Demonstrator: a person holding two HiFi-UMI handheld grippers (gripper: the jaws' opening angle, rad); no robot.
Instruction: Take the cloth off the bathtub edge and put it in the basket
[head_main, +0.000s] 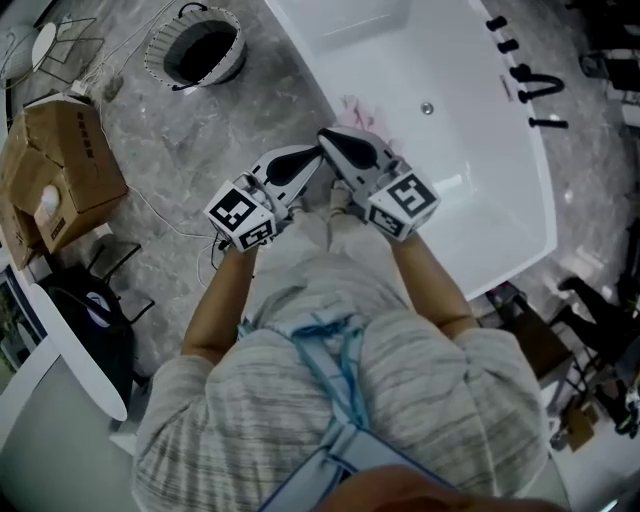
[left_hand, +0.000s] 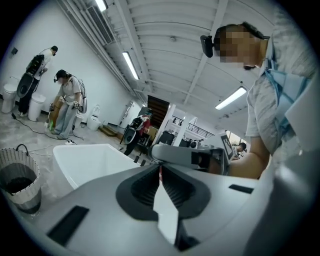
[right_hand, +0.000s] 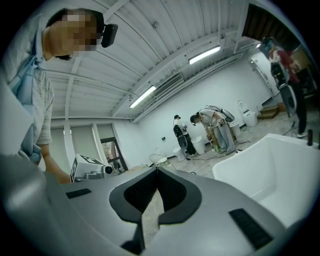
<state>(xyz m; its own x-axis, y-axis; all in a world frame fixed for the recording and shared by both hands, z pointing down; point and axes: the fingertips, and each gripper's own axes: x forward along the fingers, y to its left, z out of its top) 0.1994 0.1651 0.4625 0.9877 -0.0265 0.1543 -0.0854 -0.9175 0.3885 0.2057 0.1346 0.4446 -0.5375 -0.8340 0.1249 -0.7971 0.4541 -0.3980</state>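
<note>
Grey stone floor (head_main: 200, 130) all around. White bathtub (head_main: 450, 120) on it at the top right, with black taps (head_main: 530, 90) along the far rim. Brown cardboard box (head_main: 60, 170) at the left, well apart from the tub. Round basket (head_main: 203, 50) with a dark inside, standing on the floor at the top left, past the tub's corner. Thin white cable (head_main: 165, 215) lying on the floor between box and tub. Left tongs (head_main: 315, 155) and right tongs (head_main: 325, 136) side by side over the tub's near rim, both squeezed together with nothing in them. Pale pink cloth (head_main: 357, 110) lying on that rim, just past the tips, not held.
</note>
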